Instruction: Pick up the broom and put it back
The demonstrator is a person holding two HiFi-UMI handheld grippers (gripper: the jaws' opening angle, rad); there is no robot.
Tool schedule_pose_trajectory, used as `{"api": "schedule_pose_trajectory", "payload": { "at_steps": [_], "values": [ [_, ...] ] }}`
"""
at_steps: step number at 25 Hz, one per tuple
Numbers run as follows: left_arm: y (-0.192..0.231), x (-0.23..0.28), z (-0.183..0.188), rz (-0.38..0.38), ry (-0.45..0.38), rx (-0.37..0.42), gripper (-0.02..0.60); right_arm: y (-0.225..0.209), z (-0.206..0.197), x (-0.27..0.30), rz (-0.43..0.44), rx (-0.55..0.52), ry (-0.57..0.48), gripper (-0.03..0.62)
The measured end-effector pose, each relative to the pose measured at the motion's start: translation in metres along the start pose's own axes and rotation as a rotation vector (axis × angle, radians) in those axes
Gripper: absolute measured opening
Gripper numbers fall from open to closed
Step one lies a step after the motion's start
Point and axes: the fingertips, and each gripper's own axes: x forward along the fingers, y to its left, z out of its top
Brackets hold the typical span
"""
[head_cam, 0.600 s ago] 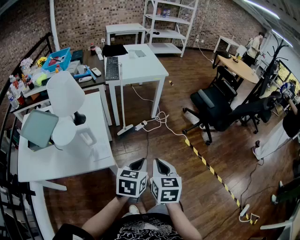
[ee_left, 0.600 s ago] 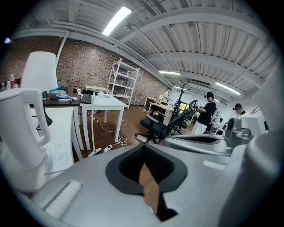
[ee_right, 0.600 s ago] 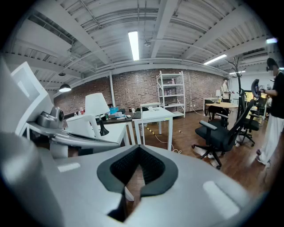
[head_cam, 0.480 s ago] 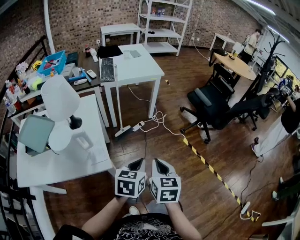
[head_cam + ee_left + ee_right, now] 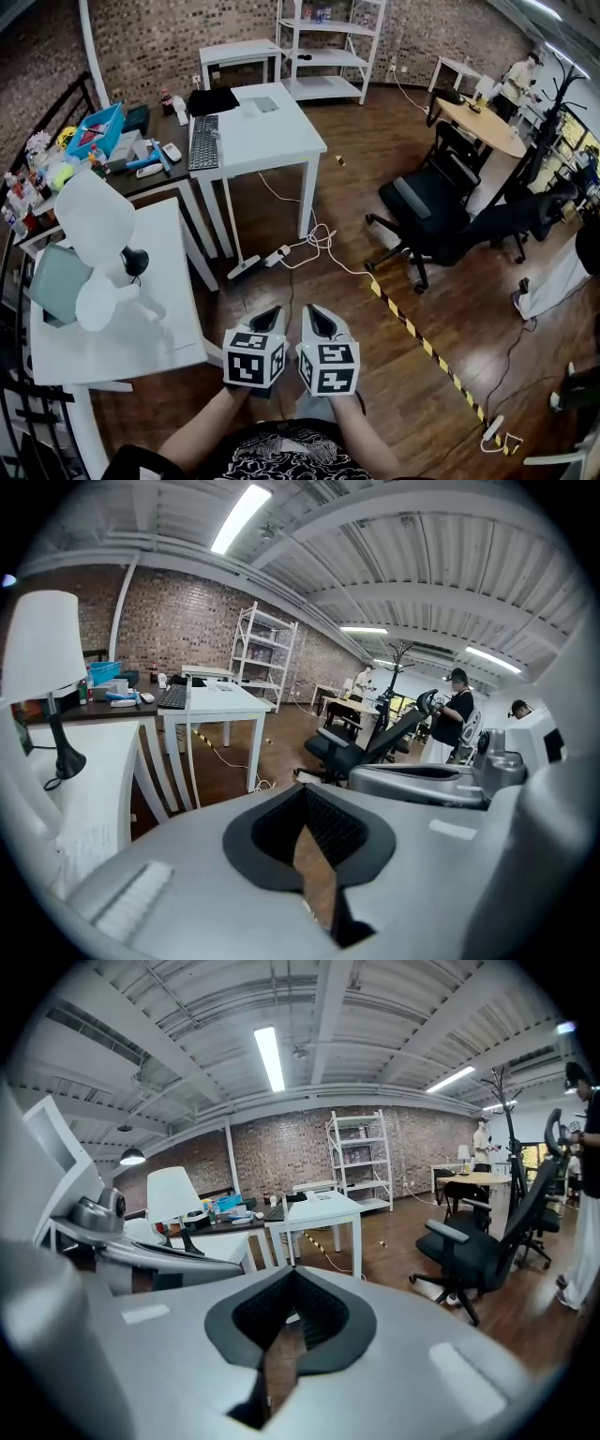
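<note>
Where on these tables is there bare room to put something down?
The middle white table is mostly bare right of the keyboard. The lamp table has a free patch at its near end. The dark desk with the blue bin is crowded. The floor between the middle table and the office chair is open, apart from cables.

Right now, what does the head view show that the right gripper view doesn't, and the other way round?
Head view only: the grippers' marker cubes and the person's forearms. Right gripper view only: the ceiling light and the right gripper's jaws, shut with nothing between them. Both: the lamp, white table, shelf and black chair.
</note>
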Motion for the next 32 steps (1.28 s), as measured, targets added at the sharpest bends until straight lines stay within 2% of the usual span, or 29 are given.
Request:
{"api": "schedule_pose_trajectory", "payload": {
  "at_steps": [9, 16, 24, 32],
  "values": [
    [-0.01, 0.08, 0.046, 0.071, 0.018, -0.036, 0.006, -0.074, 0.038, 0.055, 0.082, 0.002, 0.024, 0.0],
    [-0.019, 0.127, 0.072, 0.119, 0.016, -0.05, 0.005, -0.114, 0.061, 0.086, 0.144, 0.001, 0.027, 0.0],
    [-0.012, 0.155, 0.088, 0.165, 0.005, -0.07, 0.005, -0.128, 0.073, 0.114, 0.203, -0.028, 0.036, 0.0],
    [0.024, 0.178, 0.113, 0.218, -0.034, -0.131, 0.006, -0.121, 0.091, 0.159, 0.289, -0.065, 0.044, 0.0]
  ]
}}
